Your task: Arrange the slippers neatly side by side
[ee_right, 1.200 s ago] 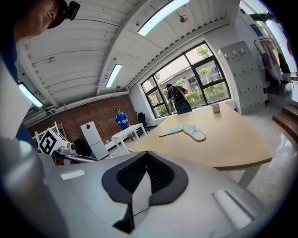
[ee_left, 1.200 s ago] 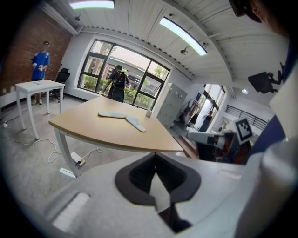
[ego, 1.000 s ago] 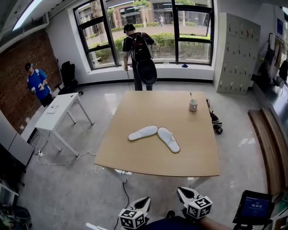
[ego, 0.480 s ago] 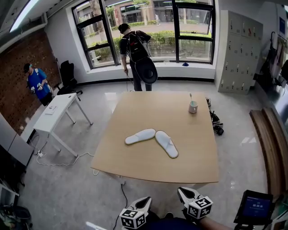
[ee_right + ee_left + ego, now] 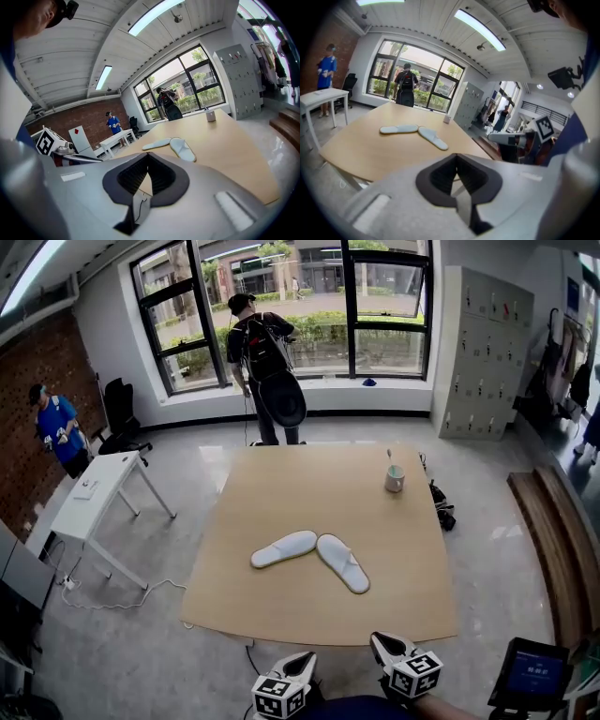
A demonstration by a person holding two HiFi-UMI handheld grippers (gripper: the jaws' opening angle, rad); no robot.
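1. While both grippers hang off the near edge of the table (image 5: 309, 601), over the floor, the two white slippers lie untouched near its middle.
2. Left slipper (image 5: 284, 548) lies almost crosswise, its outer end aimed toward the table's left edge.
3. Right slipper (image 5: 342, 562) lies at a slant, its outer end aimed toward the near right corner.
4. Their inner ends come together in a wide V that opens toward the near edge, so they are not side by side. Whether those ends touch cannot be told.
5. Left gripper (image 5: 302, 659) has its jaws clenched together with nothing between them, as the left gripper view shows. It is well apart from both slippers.
6. Right gripper (image 5: 380, 643) is likewise clenched on nothing, and points toward the table from just off the near edge.
7. A mug (image 5: 395, 479) with a thin stick standing in it sits near the far right corner of the table, well apart from the slippers.
8. Beyond the far edge a person with a backpack (image 5: 261, 357) stands facing the windows (image 5: 375, 296).
9. Off the left edge stands a white desk (image 5: 94, 501), with a person in blue (image 5: 54, 432) behind it by the brick wall.
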